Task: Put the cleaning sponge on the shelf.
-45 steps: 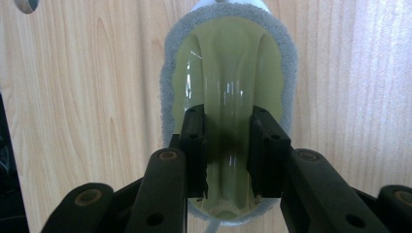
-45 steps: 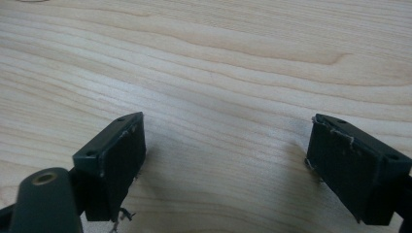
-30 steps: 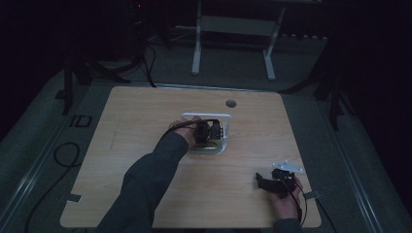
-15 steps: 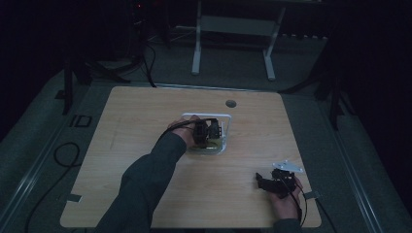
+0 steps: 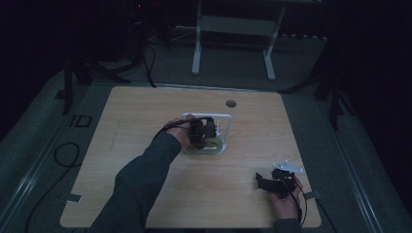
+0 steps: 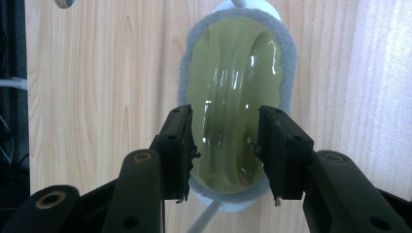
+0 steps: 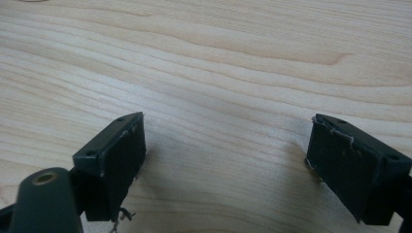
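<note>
Left fingers (image 6: 226,153): I had just been opening them; they stood apart, either side of the sponge's yellow top, pads not pressing it.
Sponge (image 6: 238,77): yellow with a grey rim, it lay on a white holder (image 5: 228,119) near the tabletop's (image 5: 145,111) middle.
Left hand (image 5: 180,133): compared with a second before, it had barely shifted.
Right fingers (image 7: 226,167): spread wide, gripping nothing, over bare wood at the near right corner, as before.
</note>
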Demonstrator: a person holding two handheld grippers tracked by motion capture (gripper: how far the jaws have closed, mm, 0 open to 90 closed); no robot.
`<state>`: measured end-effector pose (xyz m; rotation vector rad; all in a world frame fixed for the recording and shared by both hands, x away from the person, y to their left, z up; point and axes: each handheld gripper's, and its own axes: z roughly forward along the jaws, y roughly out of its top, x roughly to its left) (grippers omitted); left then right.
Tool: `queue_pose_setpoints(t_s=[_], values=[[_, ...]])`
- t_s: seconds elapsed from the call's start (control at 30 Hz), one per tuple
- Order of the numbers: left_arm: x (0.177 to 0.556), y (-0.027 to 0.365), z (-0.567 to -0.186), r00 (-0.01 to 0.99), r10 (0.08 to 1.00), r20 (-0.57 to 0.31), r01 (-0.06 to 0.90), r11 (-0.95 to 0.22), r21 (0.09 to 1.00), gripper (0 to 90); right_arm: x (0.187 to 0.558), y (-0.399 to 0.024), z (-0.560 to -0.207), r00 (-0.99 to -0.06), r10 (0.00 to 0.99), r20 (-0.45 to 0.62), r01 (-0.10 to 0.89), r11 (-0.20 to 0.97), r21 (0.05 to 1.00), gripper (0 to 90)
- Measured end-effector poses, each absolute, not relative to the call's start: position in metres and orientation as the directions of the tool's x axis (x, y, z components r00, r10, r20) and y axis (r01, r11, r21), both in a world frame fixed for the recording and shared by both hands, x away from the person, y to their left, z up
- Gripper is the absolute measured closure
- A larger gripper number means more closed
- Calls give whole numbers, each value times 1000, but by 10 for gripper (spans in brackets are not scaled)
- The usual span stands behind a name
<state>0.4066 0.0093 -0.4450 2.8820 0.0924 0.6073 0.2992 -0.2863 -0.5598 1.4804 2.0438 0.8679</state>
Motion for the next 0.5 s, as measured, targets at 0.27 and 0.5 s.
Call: queue_pose_setpoints(t_s=[0.27,0.5], values=[[402,18,-433,920,136,368,39,-965,259,561,299,-286,-560,-308,951,-8,655,218,724,136],[399,30,-420,933,197,302,89,-937,338,562,299,-286,-560,-308,951,-8,655,218,724,136]])
